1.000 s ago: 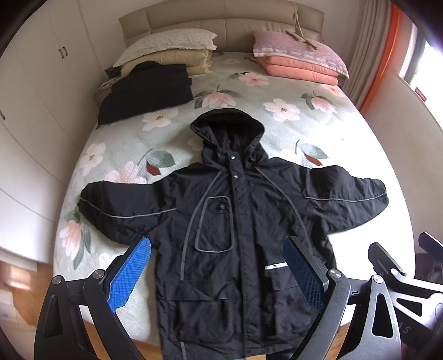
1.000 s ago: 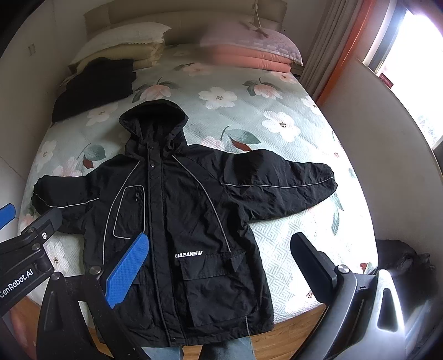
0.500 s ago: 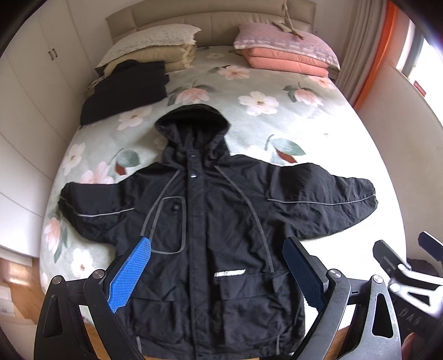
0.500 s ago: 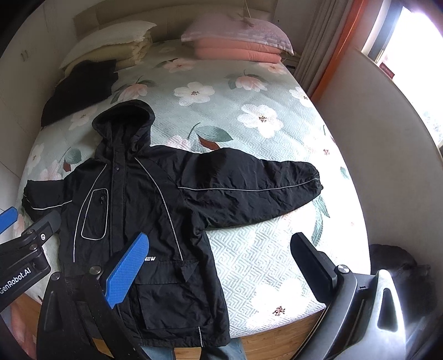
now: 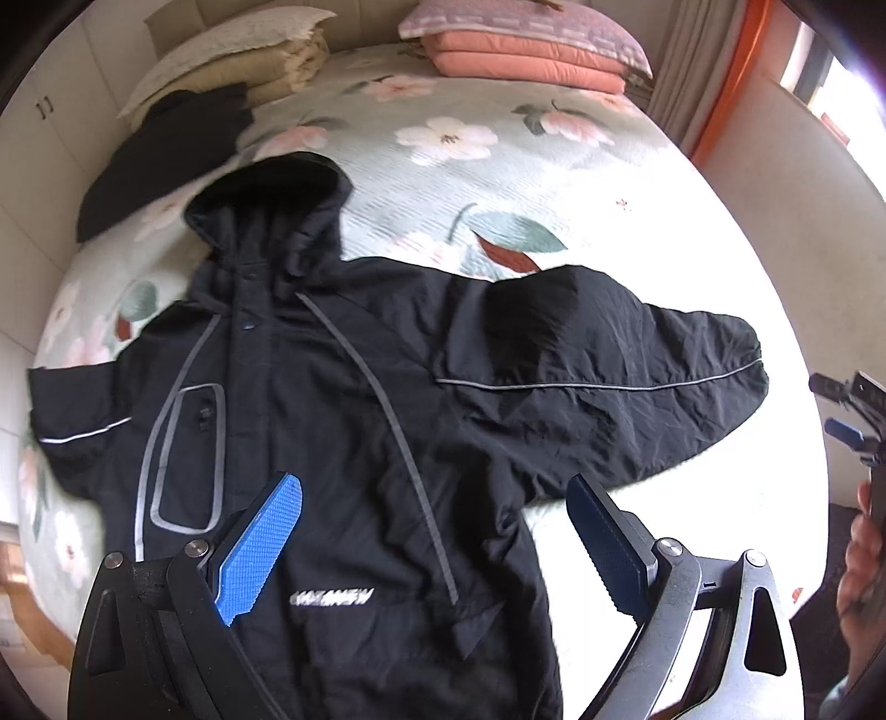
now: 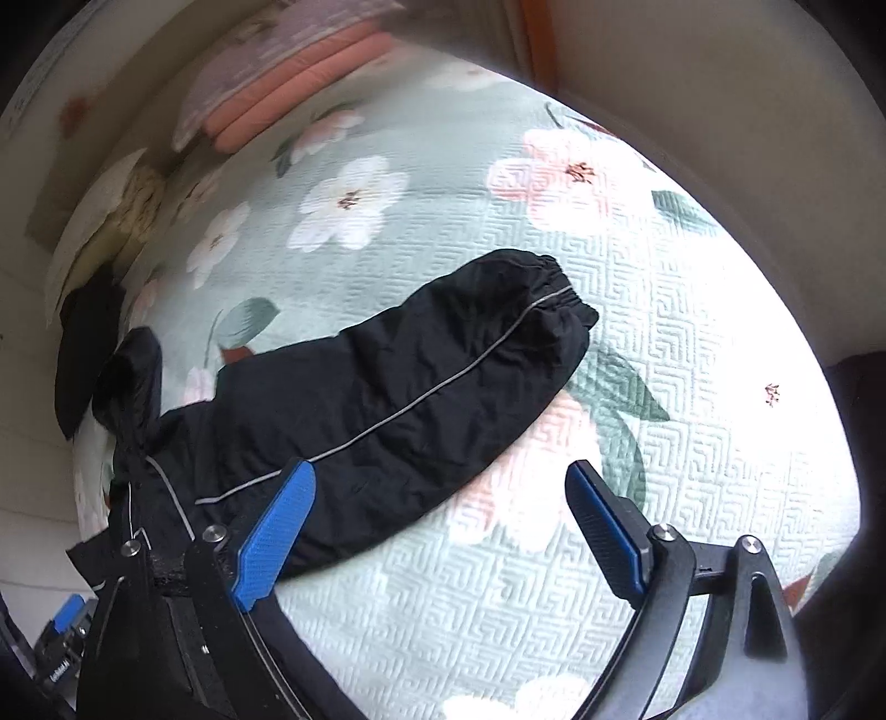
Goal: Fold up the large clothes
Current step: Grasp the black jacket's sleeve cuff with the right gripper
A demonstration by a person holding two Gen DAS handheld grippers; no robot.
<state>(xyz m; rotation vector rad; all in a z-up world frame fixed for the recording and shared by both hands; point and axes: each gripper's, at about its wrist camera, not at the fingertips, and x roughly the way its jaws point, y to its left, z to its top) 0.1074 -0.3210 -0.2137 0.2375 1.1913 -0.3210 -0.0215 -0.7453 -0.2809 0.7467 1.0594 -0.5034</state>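
A black hooded jacket (image 5: 343, 421) with grey piping lies face up and spread flat on the floral bedspread (image 5: 498, 166). My left gripper (image 5: 434, 545) is open and empty above the jacket's lower front, near the white chest logo. My right gripper (image 6: 440, 526) is open and empty, low over the bed beside the jacket's right sleeve (image 6: 421, 382). The sleeve's elastic cuff (image 6: 559, 299) points away to the upper right. The right gripper also shows at the far right edge of the left wrist view (image 5: 847, 410).
A folded black garment (image 5: 160, 149) lies at the bed's back left. Cream pillows (image 5: 238, 61) and pink pillows (image 5: 526, 44) are stacked at the headboard. White cupboards stand on the left, a wall and orange curtain (image 5: 725, 88) on the right.
Both grippers have moved right and down toward the bed. The right gripper has closed in on the jacket's right sleeve. The jacket has not moved.
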